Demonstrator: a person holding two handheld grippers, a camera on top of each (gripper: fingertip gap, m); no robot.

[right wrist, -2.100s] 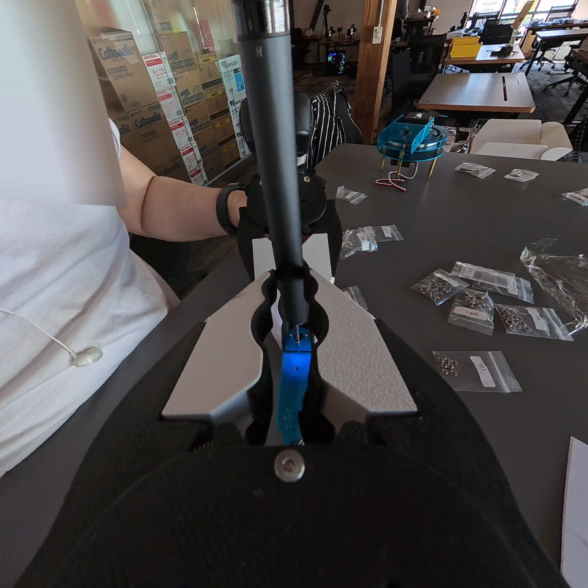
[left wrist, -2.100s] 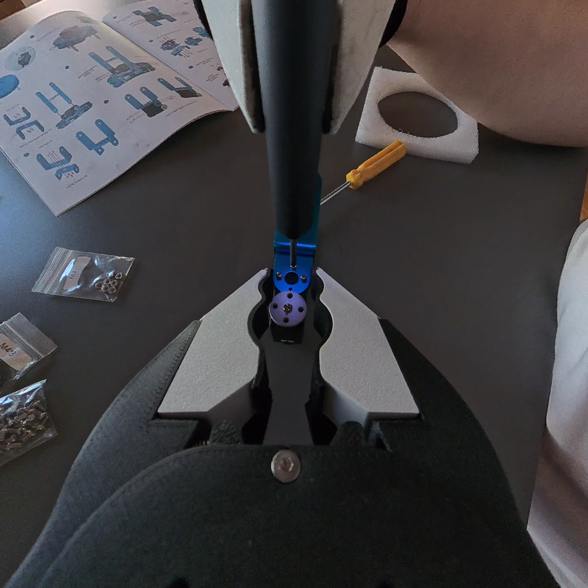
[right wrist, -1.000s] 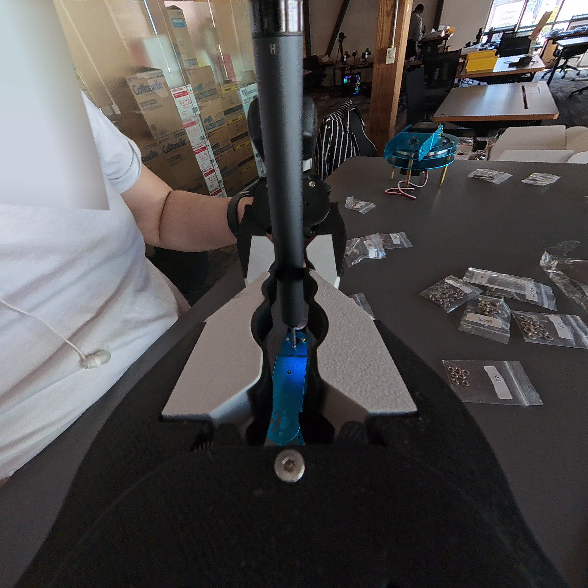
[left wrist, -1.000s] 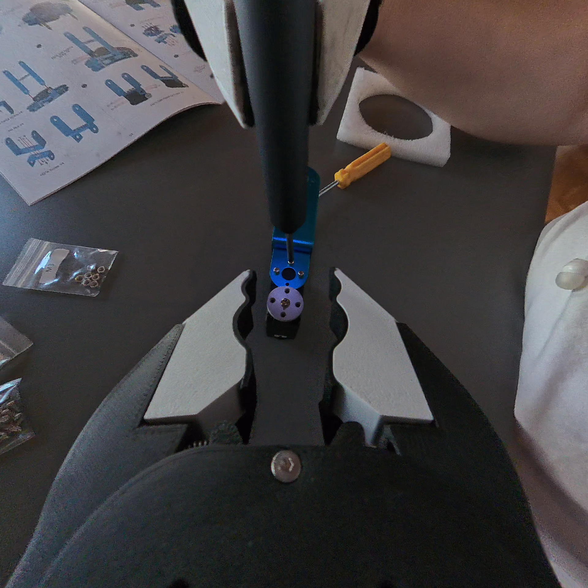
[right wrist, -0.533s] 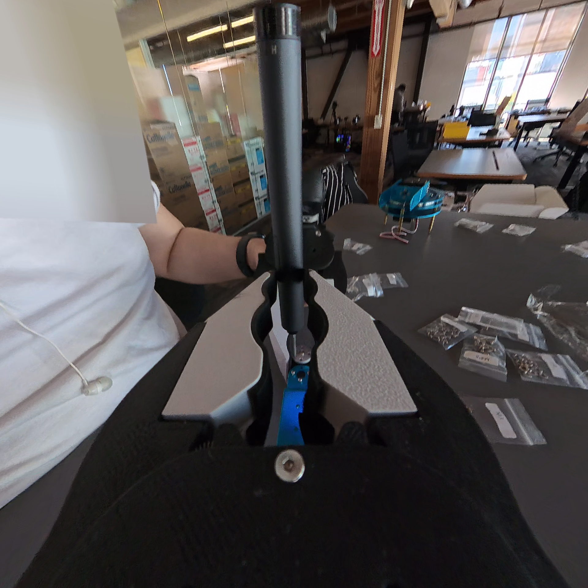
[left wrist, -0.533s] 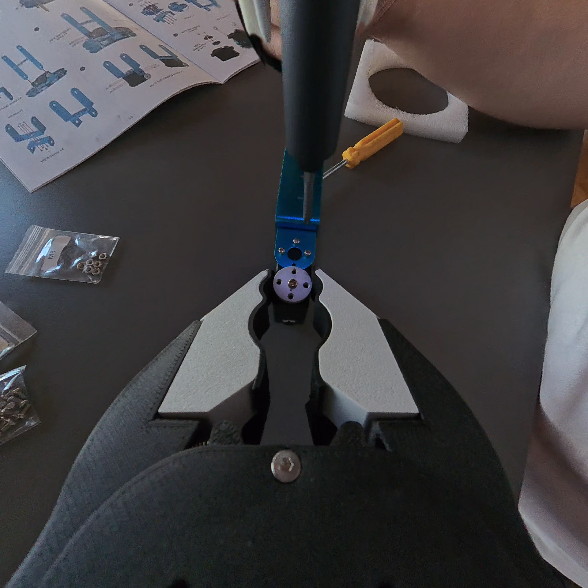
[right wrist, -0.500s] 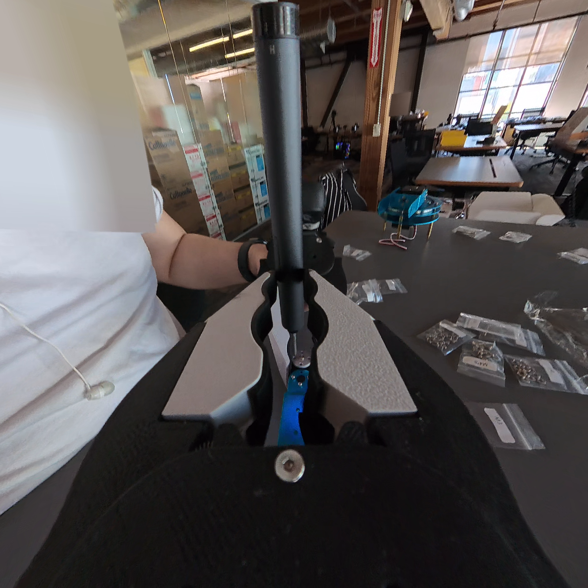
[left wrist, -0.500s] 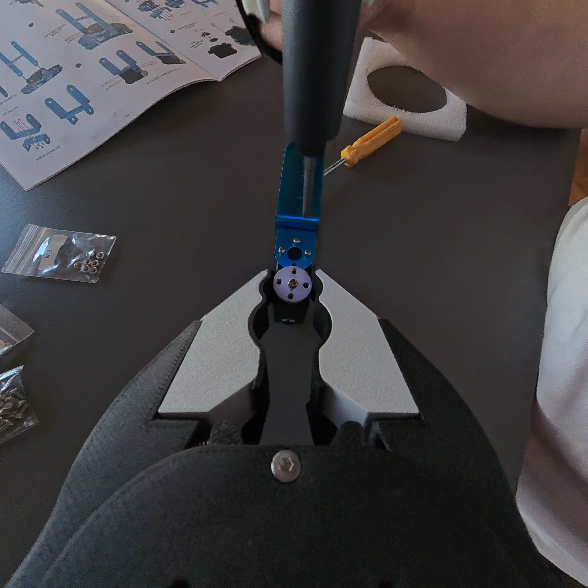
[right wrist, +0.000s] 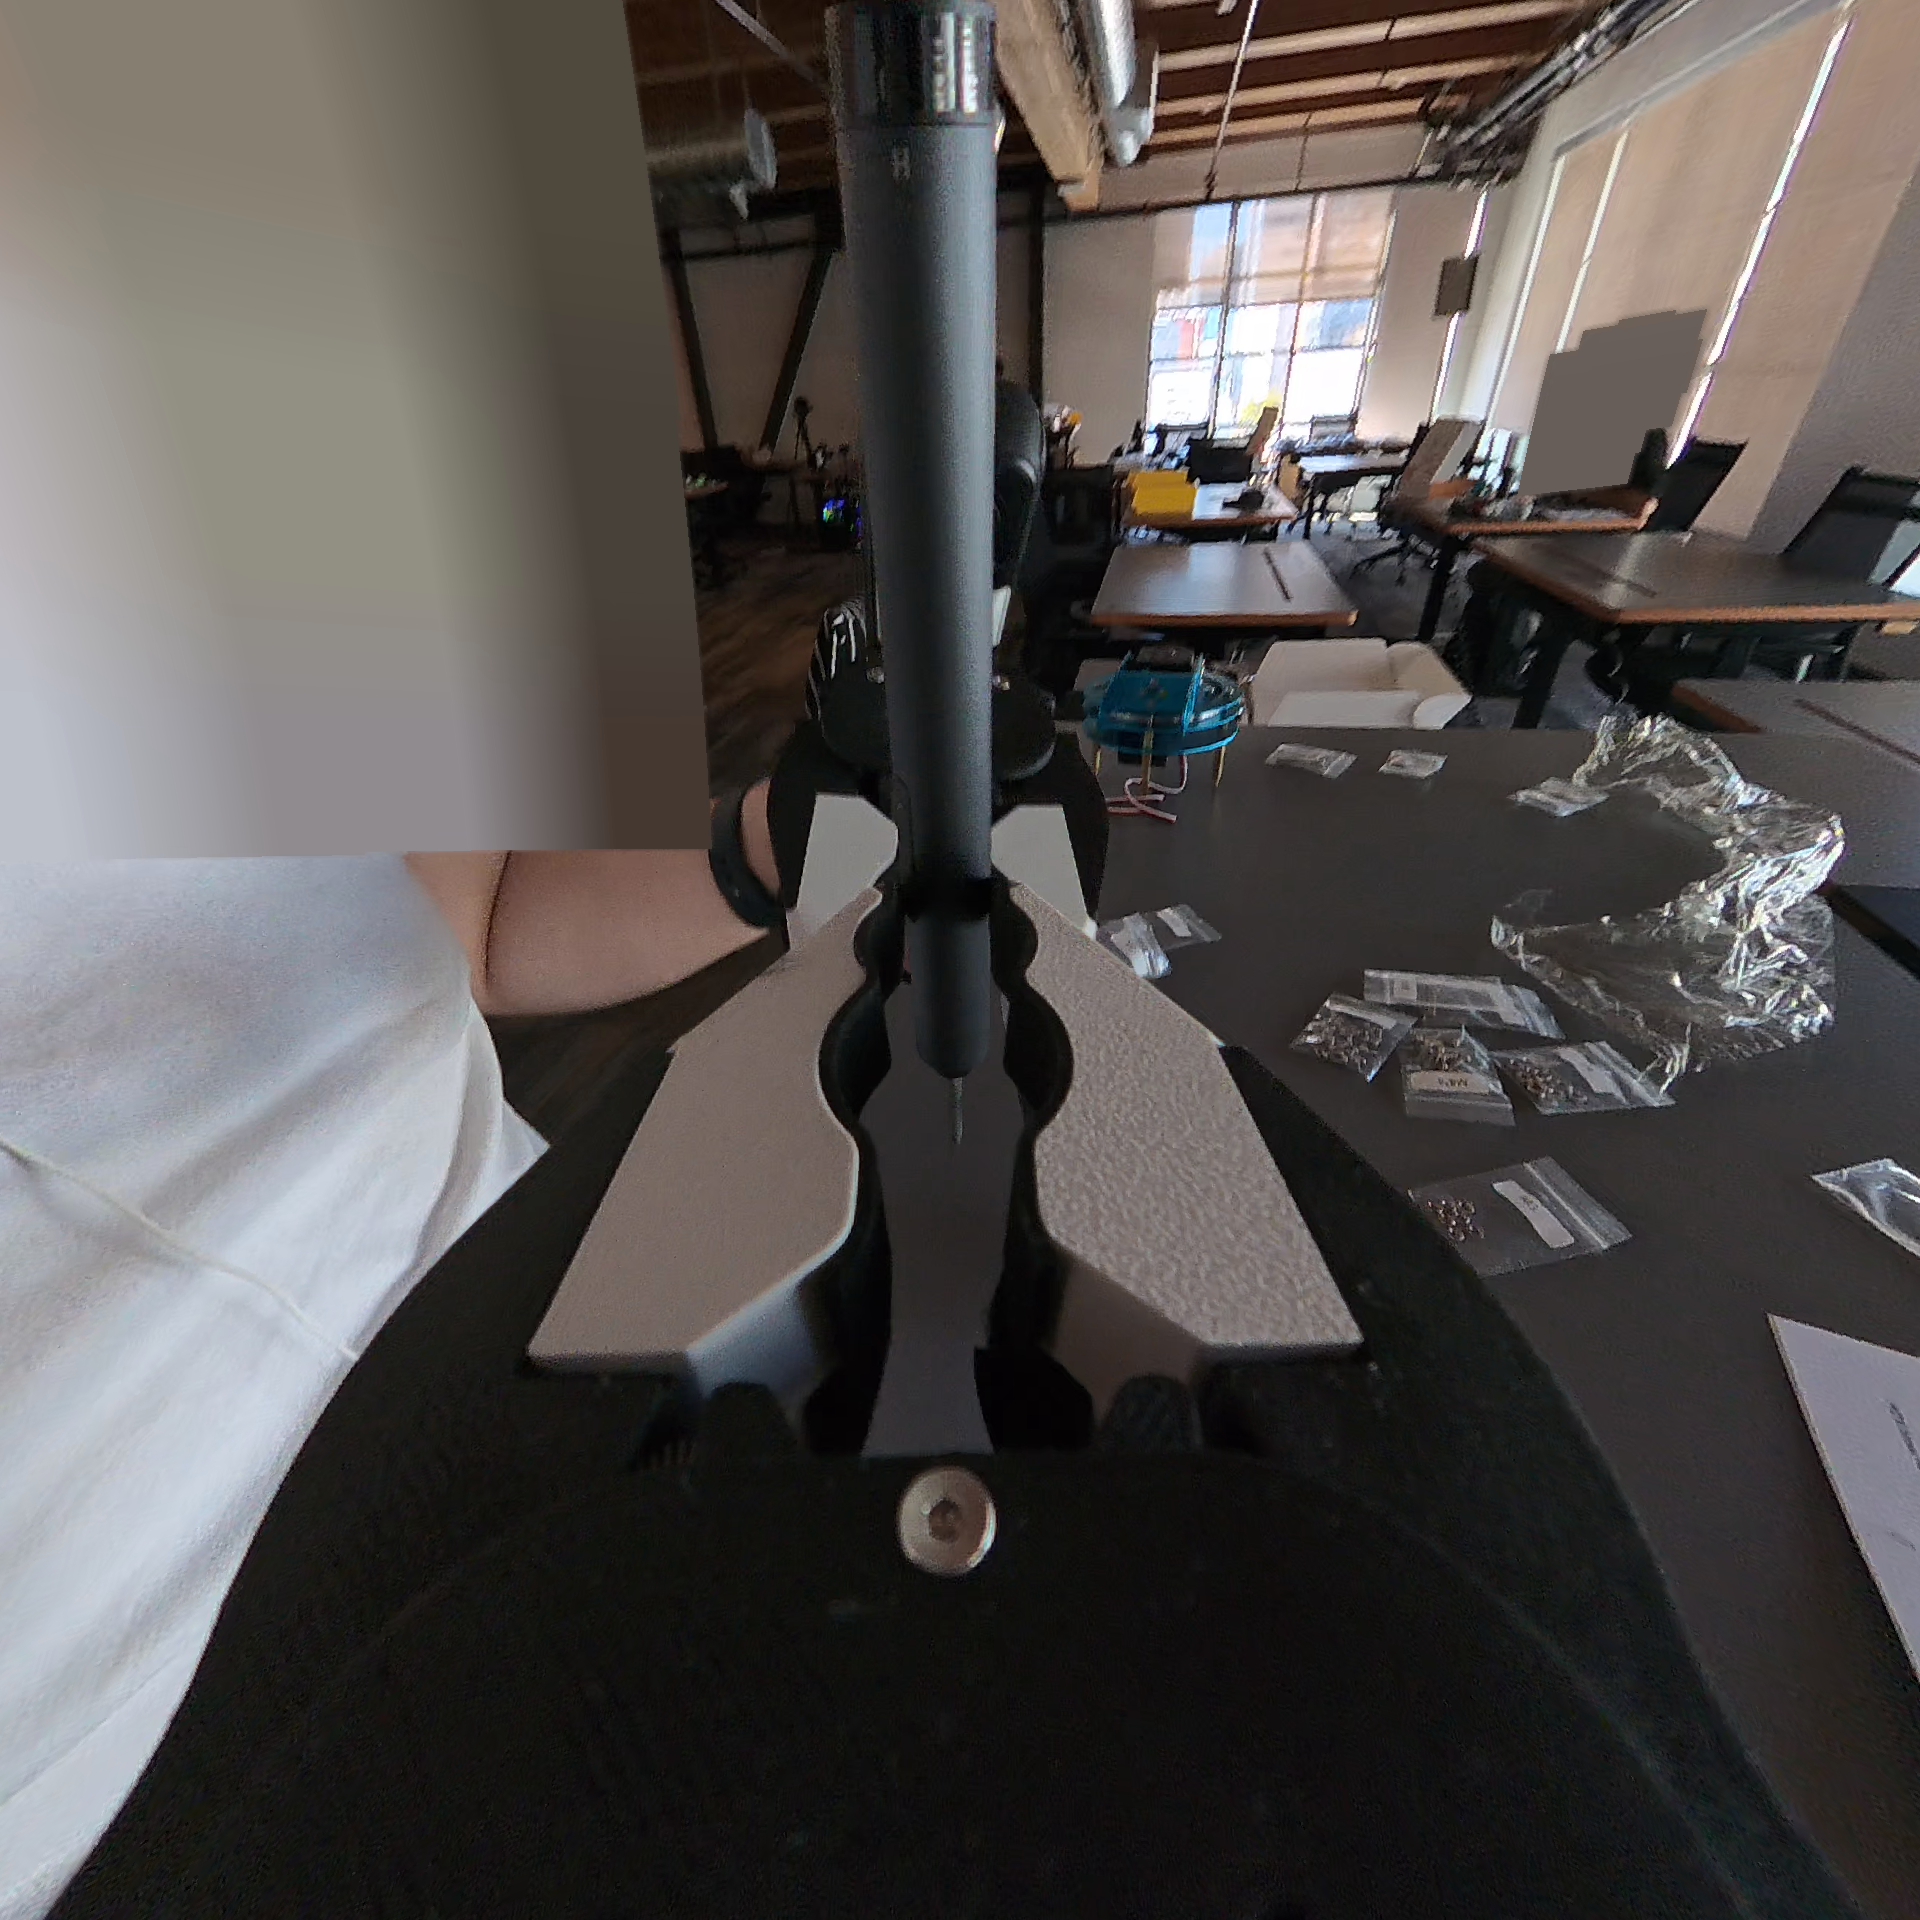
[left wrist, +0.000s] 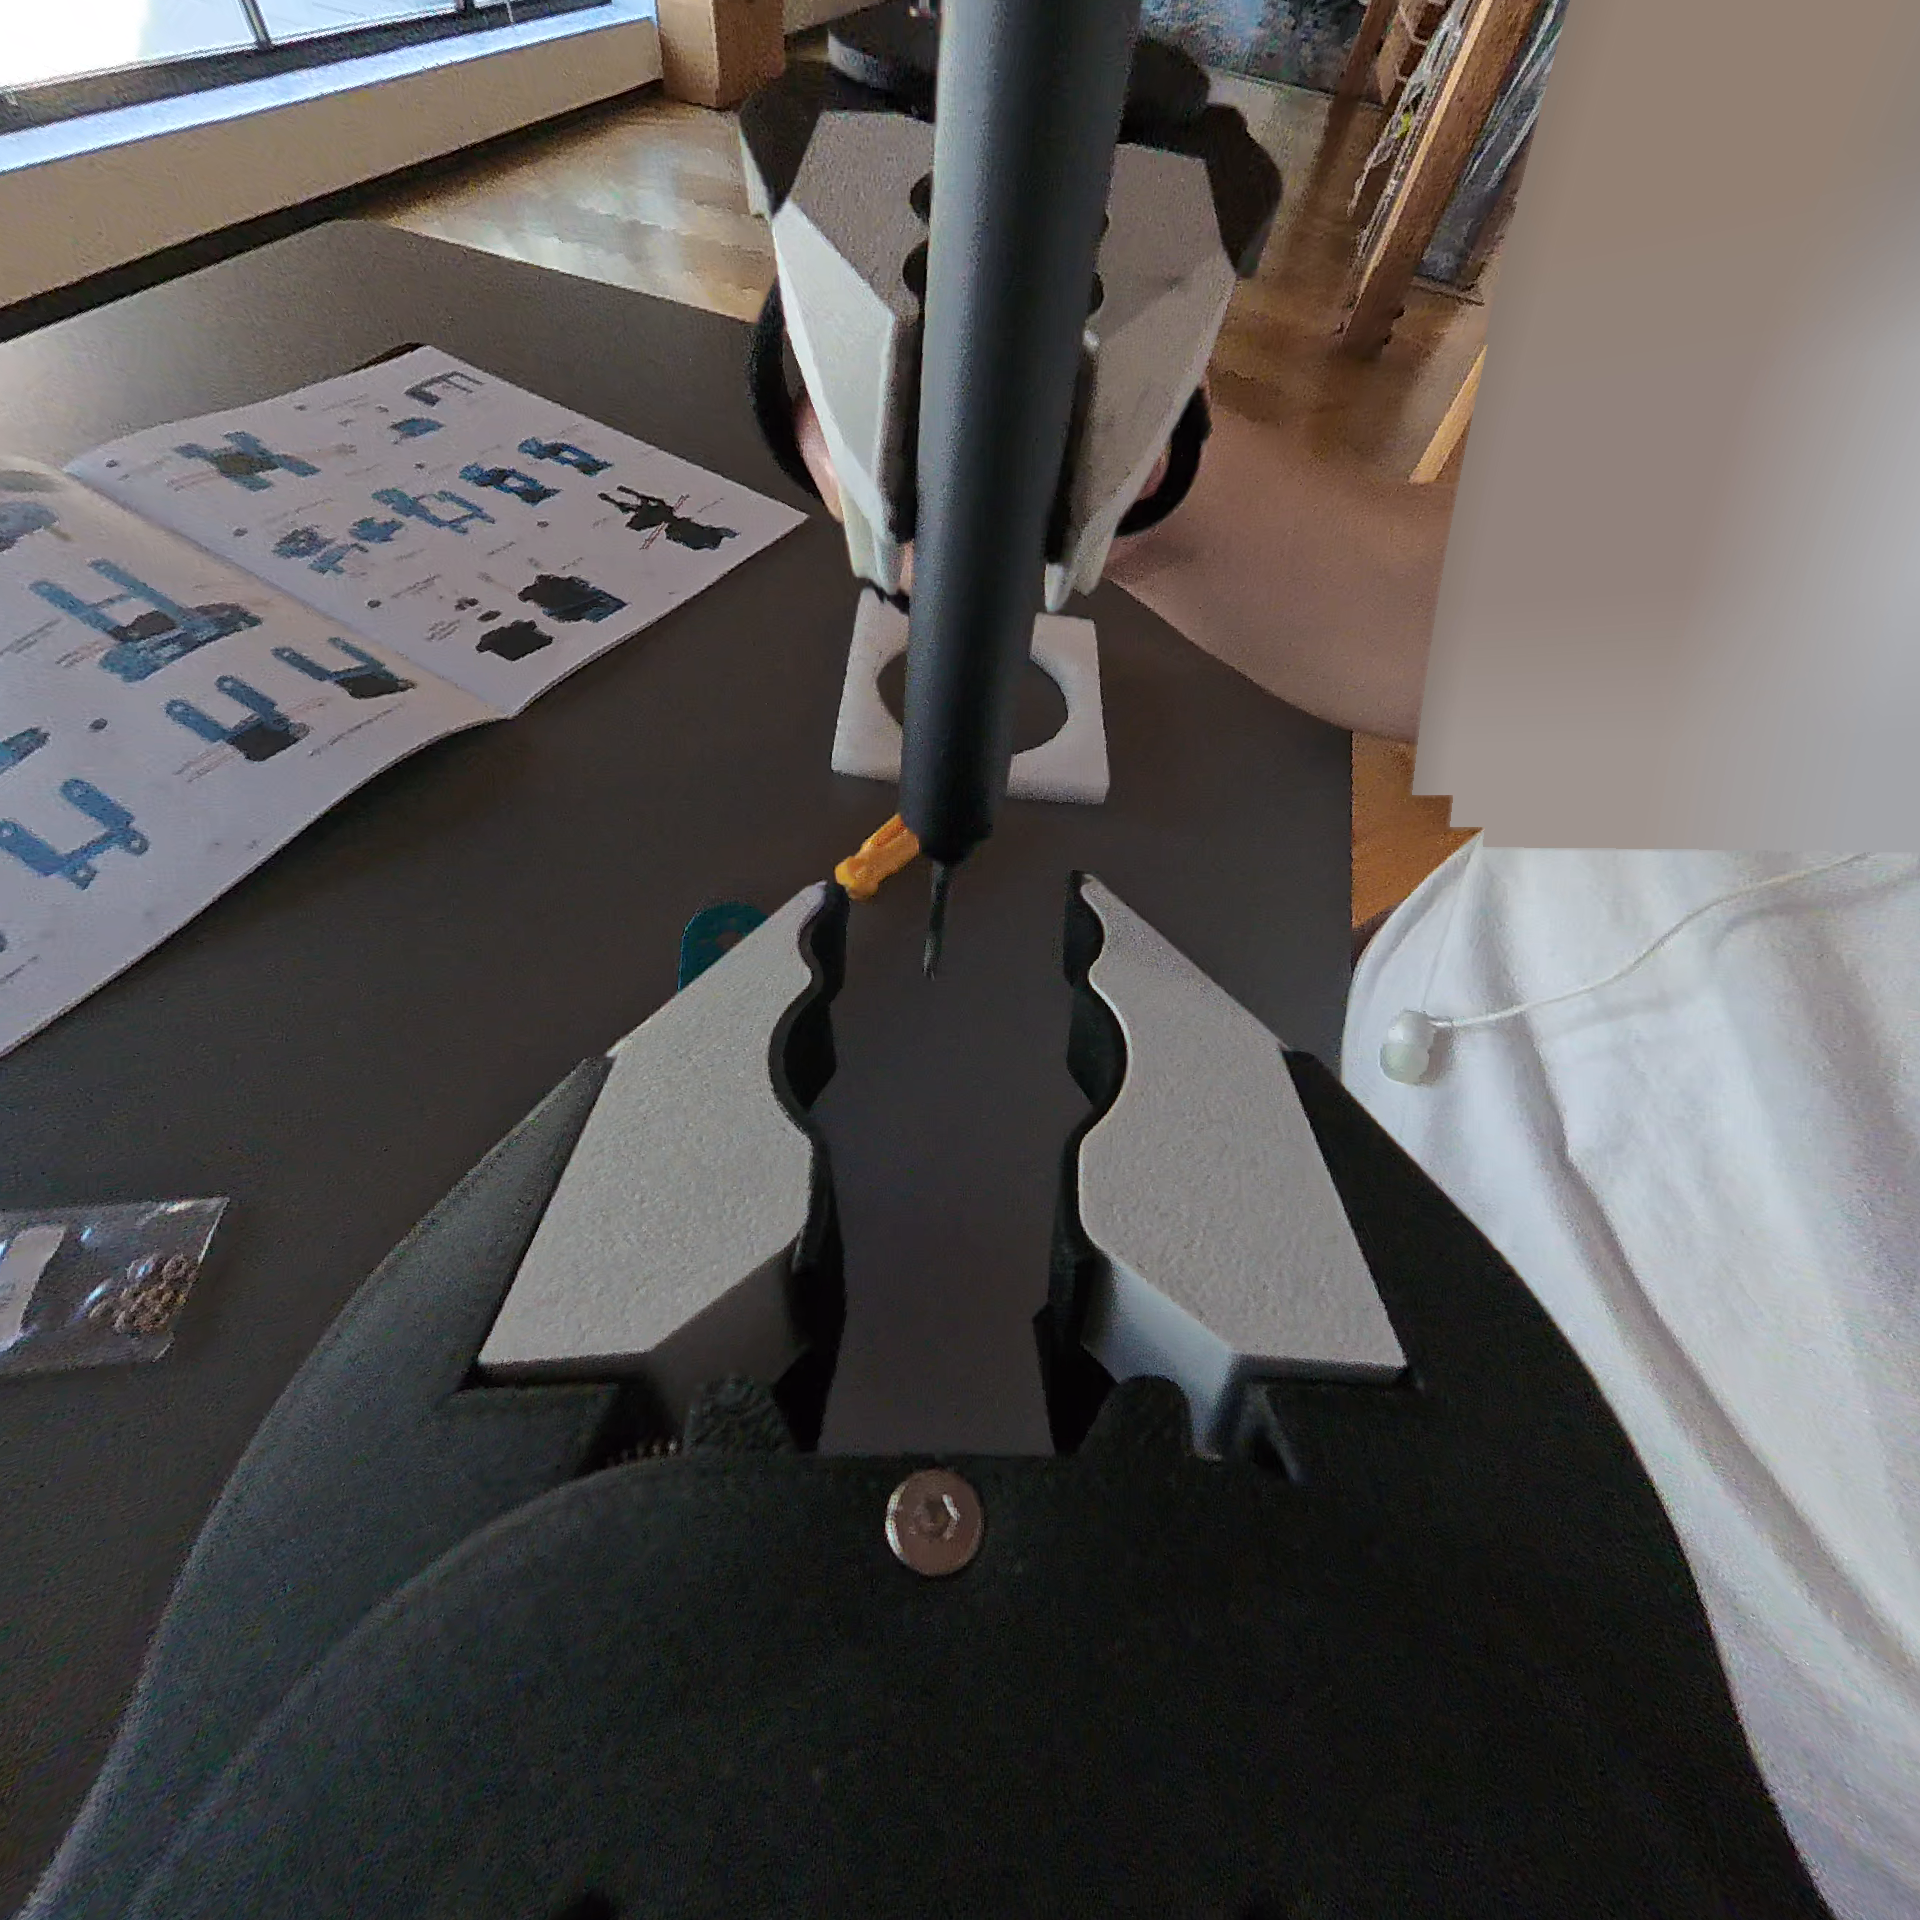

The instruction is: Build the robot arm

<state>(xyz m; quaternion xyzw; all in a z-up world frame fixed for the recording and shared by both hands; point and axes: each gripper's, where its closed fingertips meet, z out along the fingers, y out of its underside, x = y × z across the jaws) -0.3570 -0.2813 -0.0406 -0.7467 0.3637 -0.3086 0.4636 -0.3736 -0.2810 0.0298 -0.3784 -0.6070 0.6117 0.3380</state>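
Note:
My left gripper (left wrist: 951,904) is open and empty, just above the dark table (left wrist: 582,935). A blue bracket (left wrist: 712,935) peeks out behind its left finger. My right gripper (right wrist: 948,899) is shut on a dark grey powered screwdriver (right wrist: 925,520) and holds it upright. In the left wrist view the right gripper (left wrist: 971,592) faces me, and the screwdriver (left wrist: 987,416) hangs with its bit just above the gap between my open jaws. The left gripper's fingers (right wrist: 1044,852) show behind the screwdriver in the right wrist view.
A yellow-handled screwdriver (left wrist: 878,854), a white foam piece (left wrist: 1070,727), an open instruction booklet (left wrist: 312,603) and a bag of nuts (left wrist: 104,1283) lie on the table. Hardware bags (right wrist: 1455,1049), crumpled plastic (right wrist: 1704,914) and a blue round robot base (right wrist: 1164,707) lie to the right. A person in white sits close. My right fingertips sit around 7 centimetres from my left ones.
My left gripper has opened, let go of the servo with the blue bracket, and tilted up. My right gripper has lifted the screwdriver off the bracket.

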